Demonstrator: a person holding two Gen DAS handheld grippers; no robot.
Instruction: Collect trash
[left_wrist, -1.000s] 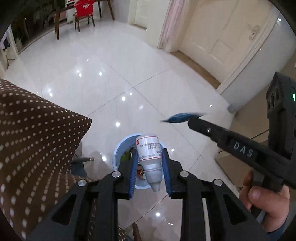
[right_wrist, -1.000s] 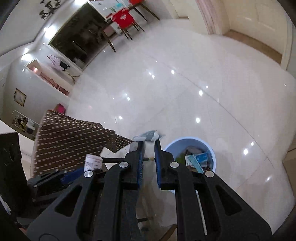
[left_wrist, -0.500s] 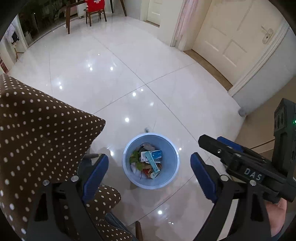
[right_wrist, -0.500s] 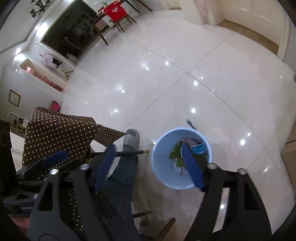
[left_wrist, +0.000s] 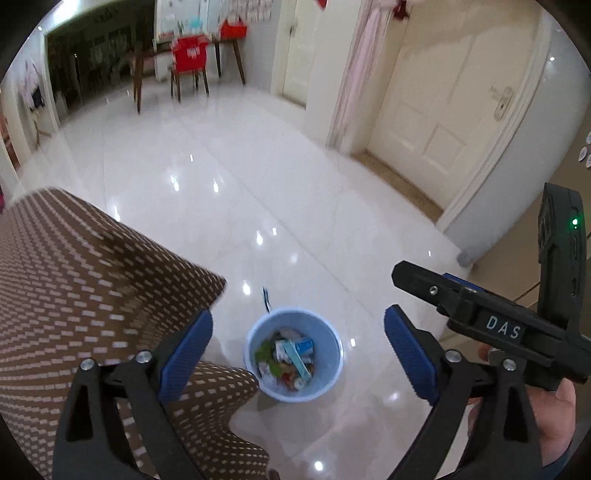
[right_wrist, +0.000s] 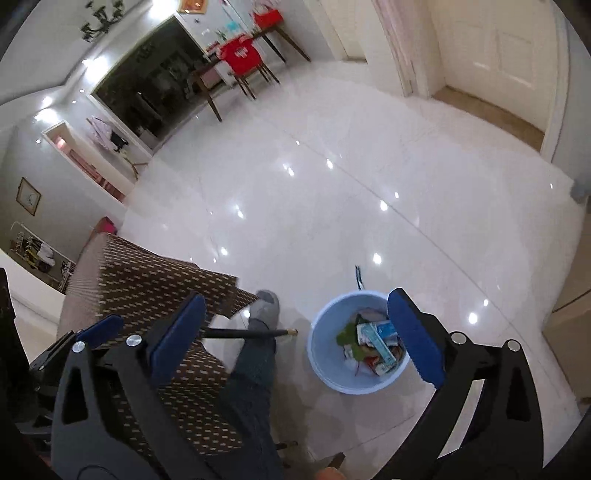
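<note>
I have both tools above the floor (left_wrist: 280, 192), looking down on the bin (left_wrist: 293, 356), a pale blue bucket standing on the white tiles. My left gripper (left_wrist: 295, 349) has its jaws spread wide with nothing between the blue pads (left_wrist: 188, 350), and the bin shows in the gap between them. My right gripper (right_wrist: 295, 334) is likewise wide apart and holds nothing; from its camera the bin (right_wrist: 356, 345) sits low and to the right, just inside the right-hand pad (right_wrist: 413, 339). The trash (left_wrist: 288, 356) lies inside the bin: small cartons in blue and white, a green leaf, bits of red and white paper piled together. A thin dark strip (left_wrist: 266, 297) lies on the tiles just beyond the bin's far rim. To the left, the bench (left_wrist: 85, 280) with its brown dotted cloth hangs close beside the bin. In the left camera the other tool reaches in from the right, with my hand (left_wrist: 550, 417) under it. The right camera shows my leg in jeans and a grey sock (right_wrist: 264, 306) between bench and bin, and a dark rod (right_wrist: 247, 334) crossing in front of the leg. Far back stand a chair (left_wrist: 188, 62) with a red cover and a cream door (left_wrist: 450, 110)
</note>
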